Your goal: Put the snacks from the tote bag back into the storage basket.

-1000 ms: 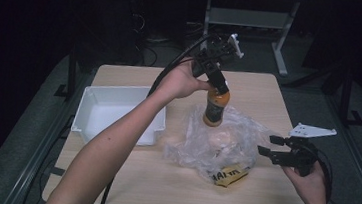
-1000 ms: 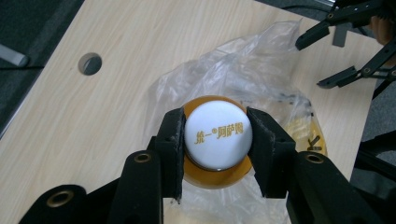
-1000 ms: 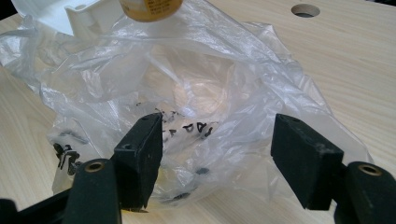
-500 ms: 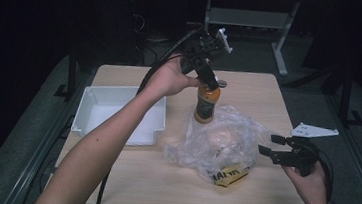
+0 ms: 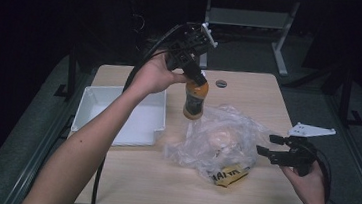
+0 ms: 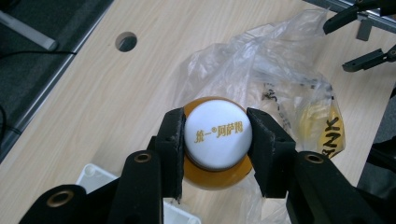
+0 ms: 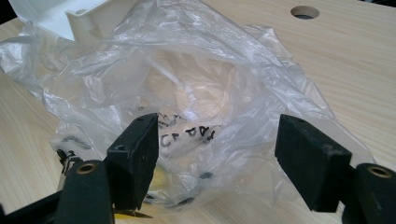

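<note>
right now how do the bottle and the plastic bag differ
The bottle is orange, rigid and upright, hanging above the table from the left claw, clamped at its white cap. The plastic bag is clear, crumpled and limp, lying flat on the table, with the right claw open beside it, not gripping. Both carry printed lettering.

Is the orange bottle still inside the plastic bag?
No, the left hand-held gripper holds the orange bottle by its cap, lifted above the plastic bag.
</note>
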A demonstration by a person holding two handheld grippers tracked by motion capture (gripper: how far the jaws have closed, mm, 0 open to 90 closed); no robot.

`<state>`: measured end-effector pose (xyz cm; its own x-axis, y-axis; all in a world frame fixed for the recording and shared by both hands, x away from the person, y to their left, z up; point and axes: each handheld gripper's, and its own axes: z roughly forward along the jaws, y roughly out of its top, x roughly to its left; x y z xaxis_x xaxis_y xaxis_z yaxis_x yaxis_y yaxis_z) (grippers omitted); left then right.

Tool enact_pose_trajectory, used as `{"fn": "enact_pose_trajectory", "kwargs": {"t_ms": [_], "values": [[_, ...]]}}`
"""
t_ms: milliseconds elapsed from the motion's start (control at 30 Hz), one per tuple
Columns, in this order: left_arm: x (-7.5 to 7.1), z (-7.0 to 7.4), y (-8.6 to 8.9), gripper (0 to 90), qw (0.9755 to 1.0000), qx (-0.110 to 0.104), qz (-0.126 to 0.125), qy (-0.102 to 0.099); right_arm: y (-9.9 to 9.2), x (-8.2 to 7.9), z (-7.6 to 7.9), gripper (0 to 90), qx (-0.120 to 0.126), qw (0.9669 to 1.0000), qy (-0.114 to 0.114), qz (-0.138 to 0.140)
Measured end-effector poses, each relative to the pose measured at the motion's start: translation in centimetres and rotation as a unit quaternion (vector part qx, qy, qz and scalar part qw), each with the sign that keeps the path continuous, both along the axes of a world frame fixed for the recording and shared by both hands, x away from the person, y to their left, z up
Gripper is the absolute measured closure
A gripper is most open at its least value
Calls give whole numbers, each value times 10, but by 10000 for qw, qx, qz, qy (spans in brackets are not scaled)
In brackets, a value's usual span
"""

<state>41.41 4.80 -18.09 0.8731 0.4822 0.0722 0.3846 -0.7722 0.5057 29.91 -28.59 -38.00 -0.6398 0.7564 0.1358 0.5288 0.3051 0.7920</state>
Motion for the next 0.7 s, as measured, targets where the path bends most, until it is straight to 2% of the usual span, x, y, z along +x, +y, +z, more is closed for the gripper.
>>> {"fn": "enact_pose_trajectory", "kwargs": {"t_ms": [700], "values": [[-2, 7, 44, 596, 9994, 73, 345, -51, 3, 0, 0, 295, -10, 10000, 17, -17]]}}
